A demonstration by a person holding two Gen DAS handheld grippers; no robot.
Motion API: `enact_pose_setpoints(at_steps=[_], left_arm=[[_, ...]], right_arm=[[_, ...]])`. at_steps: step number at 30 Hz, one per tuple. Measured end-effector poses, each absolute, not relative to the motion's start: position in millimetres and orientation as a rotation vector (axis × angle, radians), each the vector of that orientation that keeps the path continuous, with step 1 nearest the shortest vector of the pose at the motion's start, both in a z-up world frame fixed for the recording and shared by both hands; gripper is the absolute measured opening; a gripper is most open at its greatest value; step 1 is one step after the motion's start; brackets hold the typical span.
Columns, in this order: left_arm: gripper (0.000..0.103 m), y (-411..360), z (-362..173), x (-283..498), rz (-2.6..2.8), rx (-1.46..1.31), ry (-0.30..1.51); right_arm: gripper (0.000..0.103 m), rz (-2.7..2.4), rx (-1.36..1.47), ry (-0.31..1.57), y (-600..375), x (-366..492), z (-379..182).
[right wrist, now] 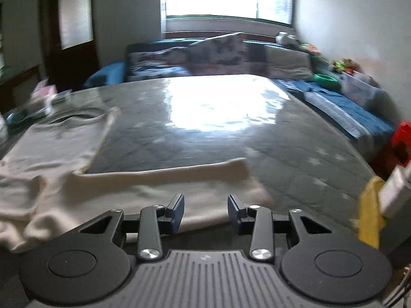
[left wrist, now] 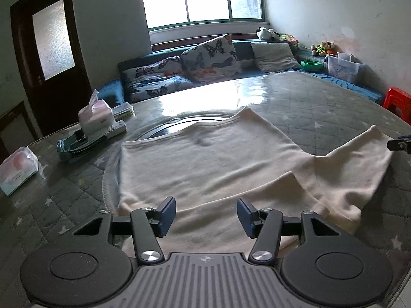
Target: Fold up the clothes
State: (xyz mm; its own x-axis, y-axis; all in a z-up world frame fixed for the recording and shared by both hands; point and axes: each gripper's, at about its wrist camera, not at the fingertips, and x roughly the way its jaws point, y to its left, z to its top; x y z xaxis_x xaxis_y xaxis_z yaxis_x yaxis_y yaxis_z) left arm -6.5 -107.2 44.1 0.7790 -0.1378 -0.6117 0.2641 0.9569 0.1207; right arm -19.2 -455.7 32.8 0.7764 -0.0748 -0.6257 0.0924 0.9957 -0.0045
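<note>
A cream long-sleeved top (left wrist: 210,164) lies spread on the grey quilted table cover (left wrist: 321,107). One sleeve (left wrist: 359,169) stretches out to the right. My left gripper (left wrist: 206,215) hovers open just above the top's near edge, nothing between its fingers. In the right wrist view, which is blurred, the same top (right wrist: 46,154) lies at the left and its sleeve (right wrist: 179,179) runs across in front. My right gripper (right wrist: 206,211) stands open over the sleeve's near edge. Its tip (left wrist: 400,143) shows at the right edge of the left wrist view.
At the table's left stand two tissue packs (left wrist: 95,115) (left wrist: 18,172), a power strip (left wrist: 117,128) and a green toy boat (left wrist: 77,143). A sofa with butterfly cushions (left wrist: 210,56) runs behind. A red stool (left wrist: 398,102) and a yellow cloth (right wrist: 370,213) are at the right.
</note>
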Motion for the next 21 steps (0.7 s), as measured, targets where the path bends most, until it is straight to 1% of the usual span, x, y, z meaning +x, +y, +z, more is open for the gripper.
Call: enact_pose_setpoints(at_steps=[2, 6, 8, 11, 13, 15, 18, 21], left_arm=[[0.058, -109, 43, -5, -0.217, 0.207, 0.648], [0.06, -113, 40, -5, -0.213, 0.219, 0.658], [0.063, -114, 38, -4, -0.212, 0.22, 0.663], [0.064, -114, 36, -3, -0.209, 0.225, 0.667], [0.064, -114, 35, -4, -0.207, 0.228, 0.67], [0.065, -112, 34, -5, -0.203, 0.227, 0.67], [0.067, -105, 34, -7, -0.188, 0.221, 0.672], [0.067, -98, 34, -8, -0.172, 0.216, 0.674]], right_arm=[[0.043, -0.126, 0.04, 0.67, -465, -17, 29], [0.043, -0.163, 0.093, 0.675, -480, -13, 20], [0.043, -0.17, 0.13, 0.684, -487, -12, 13], [0.043, -0.171, 0.144, 0.68, -491, -13, 8], [0.035, -0.161, 0.143, 0.678, -492, -13, 7], [0.018, -0.15, 0.15, 0.676, -493, -14, 7], [0.01, -0.124, 0.176, 0.664, -492, -14, 14], [0.009, -0.074, 0.196, 0.641, -486, -18, 27]])
